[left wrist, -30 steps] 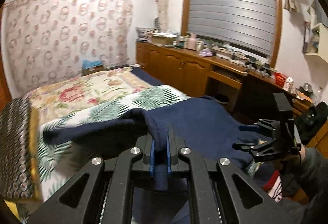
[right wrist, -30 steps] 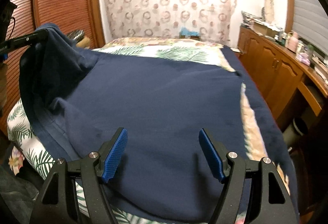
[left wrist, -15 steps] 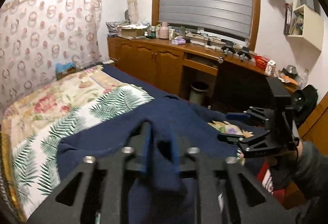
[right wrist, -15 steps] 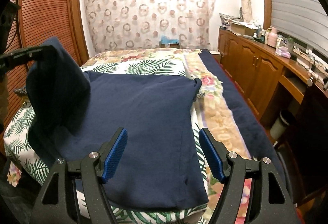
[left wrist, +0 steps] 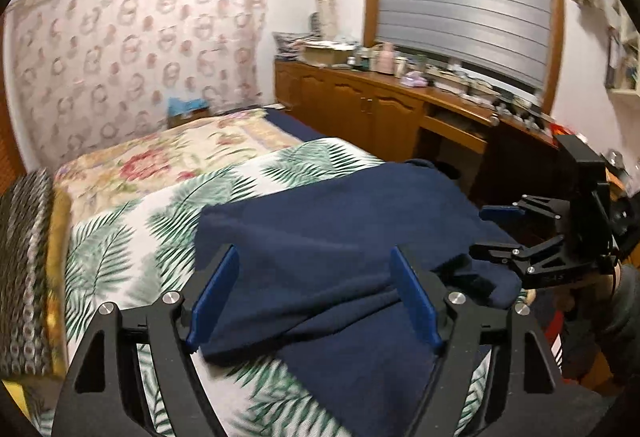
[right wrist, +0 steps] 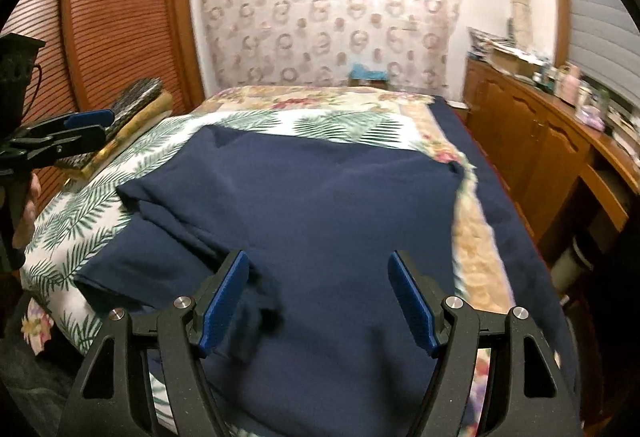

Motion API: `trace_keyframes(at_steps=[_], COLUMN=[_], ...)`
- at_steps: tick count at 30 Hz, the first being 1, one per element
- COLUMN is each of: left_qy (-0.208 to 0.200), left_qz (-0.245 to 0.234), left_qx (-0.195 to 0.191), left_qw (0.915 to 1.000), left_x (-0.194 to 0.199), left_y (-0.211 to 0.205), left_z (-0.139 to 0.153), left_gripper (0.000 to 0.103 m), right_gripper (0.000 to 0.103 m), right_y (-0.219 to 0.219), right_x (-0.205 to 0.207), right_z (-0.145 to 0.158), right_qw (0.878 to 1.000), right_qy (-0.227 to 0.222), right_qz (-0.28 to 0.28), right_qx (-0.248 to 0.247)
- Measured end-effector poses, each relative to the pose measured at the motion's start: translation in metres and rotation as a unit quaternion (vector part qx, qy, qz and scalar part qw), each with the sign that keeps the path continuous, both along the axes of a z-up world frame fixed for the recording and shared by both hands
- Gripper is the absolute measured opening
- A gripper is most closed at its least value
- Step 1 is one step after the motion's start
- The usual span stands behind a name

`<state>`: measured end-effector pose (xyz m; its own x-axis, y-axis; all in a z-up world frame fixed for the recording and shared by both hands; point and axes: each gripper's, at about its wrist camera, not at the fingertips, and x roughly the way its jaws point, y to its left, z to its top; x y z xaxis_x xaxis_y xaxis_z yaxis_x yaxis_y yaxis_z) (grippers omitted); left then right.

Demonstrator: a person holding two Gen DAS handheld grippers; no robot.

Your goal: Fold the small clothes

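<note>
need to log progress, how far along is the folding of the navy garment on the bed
Done: one fold is laid; the navy garment lies on the bed with its left part doubled over the rest. In hand: nothing. The left gripper is opening with no cloth pinched between its pads, and the right gripper hangs open over the cloth. Left: the garment is large and loose at the near left corner, so more folds likely remain.

leaf-print bedspread [left wrist: 120, 237], wooden cabinets [left wrist: 360, 109] (cluttered top)

Dim warm indoor light, motion blur (edges worst), fisheye vignette.
</note>
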<state>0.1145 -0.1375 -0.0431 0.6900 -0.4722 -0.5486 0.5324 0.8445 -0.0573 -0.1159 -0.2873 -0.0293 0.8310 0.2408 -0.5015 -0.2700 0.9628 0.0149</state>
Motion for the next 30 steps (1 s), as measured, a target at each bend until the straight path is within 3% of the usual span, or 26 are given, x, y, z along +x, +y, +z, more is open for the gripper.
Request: trace_keyframes(at_steps=[6,8,13,16,30], left_qy=[0.015,0.021,0.03,0.028,0.026], left_qz=[0.046,0.058,0.074,0.08,0.076], left_qx=[-0.002,-0.005,-0.008,-0.006,-0.008], left_qw=[0.9989,0.9981,0.9968,0.9964,0.9968], left_x=[0.002,0.004,0.009,0.009,0.006], left_y=[0.028,0.035,0.048,0.049,0.049], left_z=[-0.017,-0.023,-0.032,-0.034,-0.036], left_gripper=[0.078,0.078,0.078,0.078,0.078], right_gripper=[0.074,0.068,0.028,0.013,0.009], right_y=[0.011,0.014,0.012,0.008,-0.012], right_x=[0.038,0.046,0.06,0.062,0.017], right_z=[-0.013,-0.017,-0.017,-0.012,0.058], right_qw=[0.998,0.996,0.993,0.993,0.992], right_qy=[0.039,0.05,0.062,0.055,-0.069], right_qz=[0.055,0.072,0.093,0.096,0.103], right_qx=[-0.017,-0.022,-0.032,-0.037,-0.003])
